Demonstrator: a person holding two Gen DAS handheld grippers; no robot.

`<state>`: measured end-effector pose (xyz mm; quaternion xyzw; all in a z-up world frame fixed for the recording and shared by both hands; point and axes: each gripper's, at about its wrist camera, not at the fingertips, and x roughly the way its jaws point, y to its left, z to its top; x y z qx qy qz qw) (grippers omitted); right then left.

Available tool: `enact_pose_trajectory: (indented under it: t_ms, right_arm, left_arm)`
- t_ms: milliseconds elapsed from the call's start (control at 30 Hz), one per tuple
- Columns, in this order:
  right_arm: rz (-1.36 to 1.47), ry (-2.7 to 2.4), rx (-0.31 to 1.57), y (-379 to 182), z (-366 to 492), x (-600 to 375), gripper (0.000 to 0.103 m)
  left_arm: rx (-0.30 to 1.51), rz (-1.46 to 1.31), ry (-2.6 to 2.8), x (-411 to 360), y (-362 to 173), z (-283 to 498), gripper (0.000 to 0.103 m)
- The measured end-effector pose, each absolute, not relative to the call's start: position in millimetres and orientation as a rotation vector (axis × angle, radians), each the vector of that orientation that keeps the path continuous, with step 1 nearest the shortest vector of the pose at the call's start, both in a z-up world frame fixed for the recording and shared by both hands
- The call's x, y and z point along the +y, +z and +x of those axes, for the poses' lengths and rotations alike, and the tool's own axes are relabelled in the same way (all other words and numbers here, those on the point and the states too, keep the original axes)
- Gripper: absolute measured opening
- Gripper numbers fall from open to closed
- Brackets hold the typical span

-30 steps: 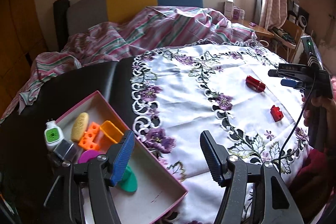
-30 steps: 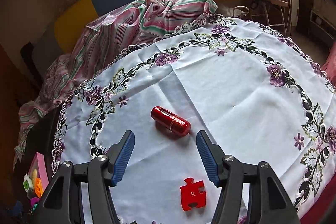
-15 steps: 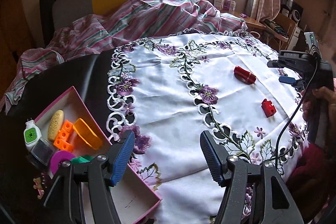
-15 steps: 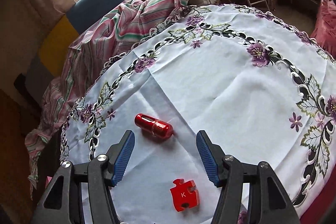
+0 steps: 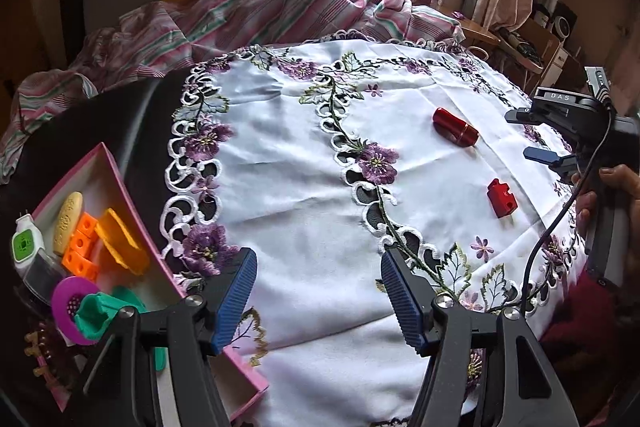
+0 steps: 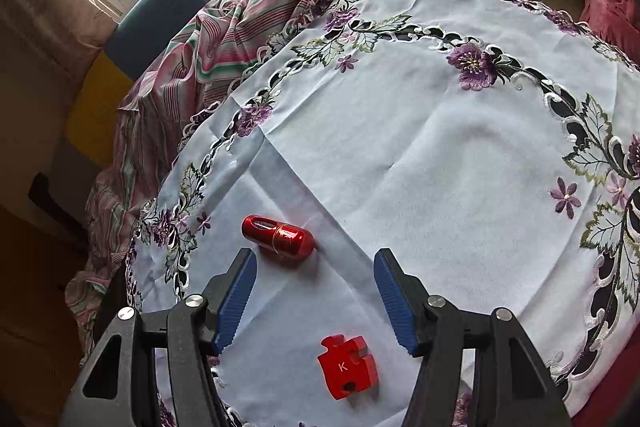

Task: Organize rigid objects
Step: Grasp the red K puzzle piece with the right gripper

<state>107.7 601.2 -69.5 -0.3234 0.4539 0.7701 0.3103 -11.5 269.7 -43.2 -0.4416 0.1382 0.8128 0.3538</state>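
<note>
**Both claws spread wide and empty, two red pieces out on the cloth**

Starting closest in on the left wrist view: the left gripper (image 5: 316, 295) has its blue ribbed jaws wide apart with nothing between them, hanging over the white embroidered tablecloth (image 5: 304, 187). Right beside its left finger, partly tucked under it, sits the pink-edged box (image 5: 132, 195). Inside it, nearest to the claw, there's a green plastic piece (image 5: 100, 311) and a purple ring (image 5: 64, 301), then an orange scoop-shaped piece (image 5: 120, 243), an orange block with square holes (image 5: 80, 247), a tan oval thing (image 5: 68, 217) and, at the far left corner, a white gadget with a green face (image 5: 26, 241). The pieces are jumbled close together, some touching.

Further out ahead and to the right of the left claw, the red puzzle piece (image 5: 501, 198) lies flat on the cloth, and beyond that the red capsule (image 5: 456, 128) lies on its side. The right gripper (image 5: 544, 135) shows at the right edge, held in a hand (image 5: 612, 187), just right of both.

From the right wrist view: the right gripper (image 6: 316, 295) is also wide open and holding nothing. The red puzzle piece (image 6: 347, 367), marked with a K, sits below the fingertips, between the two fingers. The red capsule (image 6: 279, 235) is just past the tip of the left finger, not touching it.

Way behind the table there's a striped pink blanket (image 5: 256, 7) bunched up.
</note>
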Motion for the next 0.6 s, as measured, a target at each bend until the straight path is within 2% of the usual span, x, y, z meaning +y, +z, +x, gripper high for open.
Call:
enact_pose_trajectory:
  t_ms: [600]
  right_arm:
    - [-1.190,1.985,0.981,-94,80,585,0.062]
  left_arm:
    - [0.311,-1.185,2.054,274,-51,-11,0.066]
